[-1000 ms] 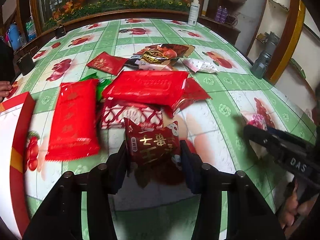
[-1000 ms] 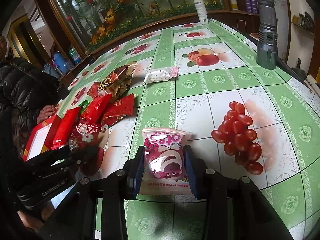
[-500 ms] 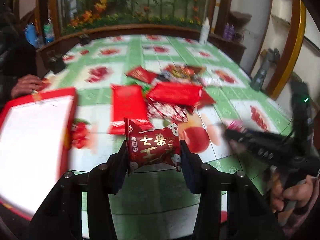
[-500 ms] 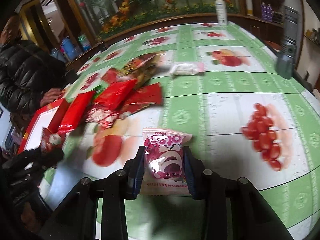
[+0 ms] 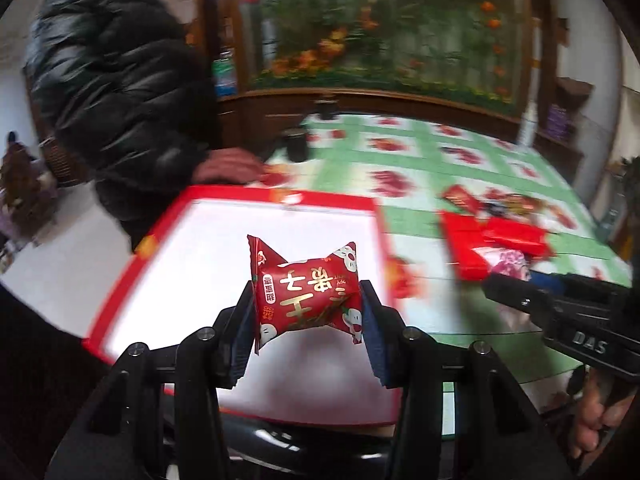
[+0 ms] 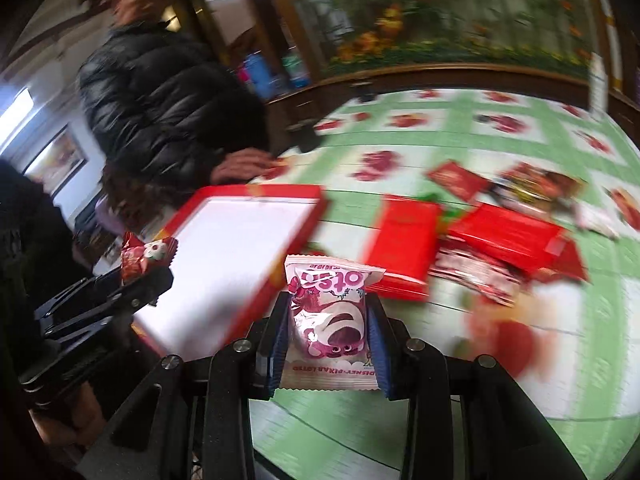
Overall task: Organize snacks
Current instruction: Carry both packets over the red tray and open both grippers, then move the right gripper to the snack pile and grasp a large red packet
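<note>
My left gripper (image 5: 308, 312) is shut on a small red snack packet (image 5: 306, 294) with gold lettering and holds it above the red-rimmed white box (image 5: 280, 248). That packet also shows in the right wrist view (image 6: 146, 254) at the box's near-left side. My right gripper (image 6: 328, 332) is shut on a pink-and-white snack packet (image 6: 328, 320), held over the table just right of the box (image 6: 232, 264). The pink packet shows in the left wrist view (image 5: 510, 262) with the right gripper (image 5: 560, 308) behind it.
A pile of red snack packs (image 6: 460, 248) lies on the green-and-white fruit-print tablecloth (image 6: 440, 140) to the right of the box. A person in a black jacket (image 5: 120, 80) stands at the table's far left, hand (image 5: 228, 166) beside the box.
Both grippers swung left with their packets. The left one now hangs over the white box instead of the tablecloth. The right one has come up beside the box.
</note>
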